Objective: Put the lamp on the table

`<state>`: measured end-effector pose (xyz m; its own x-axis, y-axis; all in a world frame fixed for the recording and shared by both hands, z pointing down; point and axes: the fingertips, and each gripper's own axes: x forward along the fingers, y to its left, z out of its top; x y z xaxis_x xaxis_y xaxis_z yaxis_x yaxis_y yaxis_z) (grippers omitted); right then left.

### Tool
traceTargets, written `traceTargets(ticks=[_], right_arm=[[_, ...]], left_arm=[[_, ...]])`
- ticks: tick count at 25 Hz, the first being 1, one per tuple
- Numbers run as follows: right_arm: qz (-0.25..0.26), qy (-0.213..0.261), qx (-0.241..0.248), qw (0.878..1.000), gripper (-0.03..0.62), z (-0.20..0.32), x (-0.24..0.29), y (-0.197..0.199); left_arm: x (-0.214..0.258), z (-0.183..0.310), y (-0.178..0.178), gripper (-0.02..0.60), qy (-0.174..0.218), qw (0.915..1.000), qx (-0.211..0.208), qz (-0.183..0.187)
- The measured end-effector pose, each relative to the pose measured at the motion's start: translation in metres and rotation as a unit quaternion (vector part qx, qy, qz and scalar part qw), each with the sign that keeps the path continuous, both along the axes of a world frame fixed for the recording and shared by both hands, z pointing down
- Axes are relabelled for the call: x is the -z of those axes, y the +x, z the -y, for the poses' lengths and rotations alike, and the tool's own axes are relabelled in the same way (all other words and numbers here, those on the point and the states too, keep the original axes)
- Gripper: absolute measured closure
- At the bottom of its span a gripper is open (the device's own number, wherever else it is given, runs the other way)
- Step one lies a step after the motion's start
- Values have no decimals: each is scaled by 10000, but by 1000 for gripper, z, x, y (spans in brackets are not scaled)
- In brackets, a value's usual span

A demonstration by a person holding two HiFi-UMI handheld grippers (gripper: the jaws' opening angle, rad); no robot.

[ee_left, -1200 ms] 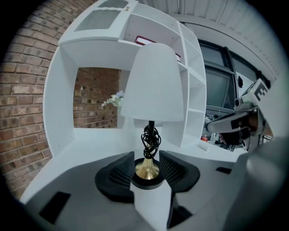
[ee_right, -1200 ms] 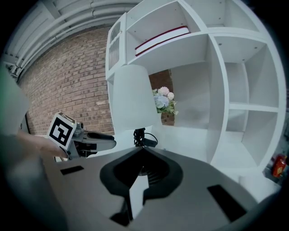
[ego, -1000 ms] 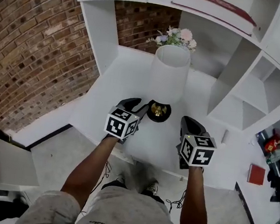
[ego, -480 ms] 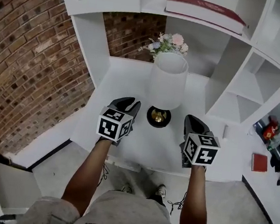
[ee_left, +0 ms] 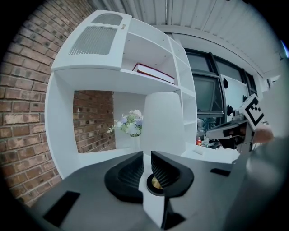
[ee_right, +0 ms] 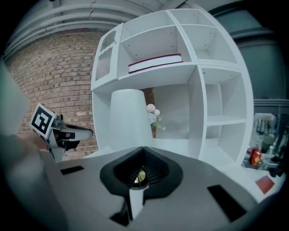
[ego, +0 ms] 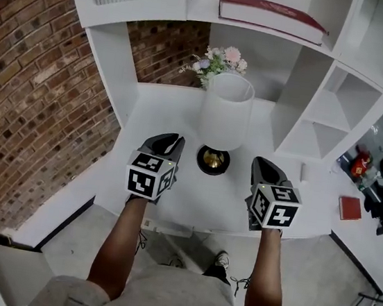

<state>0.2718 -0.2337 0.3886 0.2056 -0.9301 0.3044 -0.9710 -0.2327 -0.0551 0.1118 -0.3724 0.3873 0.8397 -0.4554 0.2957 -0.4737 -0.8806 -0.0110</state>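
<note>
The white lamp [ego: 226,110] stands upright at the middle of the desk [ego: 160,113], between the left gripper [ego: 169,139], whose empty jaws have just been closing to a narrow gap, and the right gripper [ego: 264,163], jaws together on nothing.

A red brick wall [ego: 31,93] flanks white shelving [ego: 313,81] — grey floor [ego: 71,241] below.

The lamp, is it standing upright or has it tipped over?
Upright. The lamp has its shade straight above its round base, which rests flat on the white table.
</note>
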Motion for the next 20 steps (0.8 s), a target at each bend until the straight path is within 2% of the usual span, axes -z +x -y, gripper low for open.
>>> traceTargets(ticks=[9,20], right_arm=[[-129,-45,-176,9998,591,-13,2,-7],[-116,-38,-284,9995,591,-16,-3,-9]], left_arm=[[-11,-4,-7,552,-85,9999,-113,35],[-10,-2,-10,577,9,9998,-178,118]])
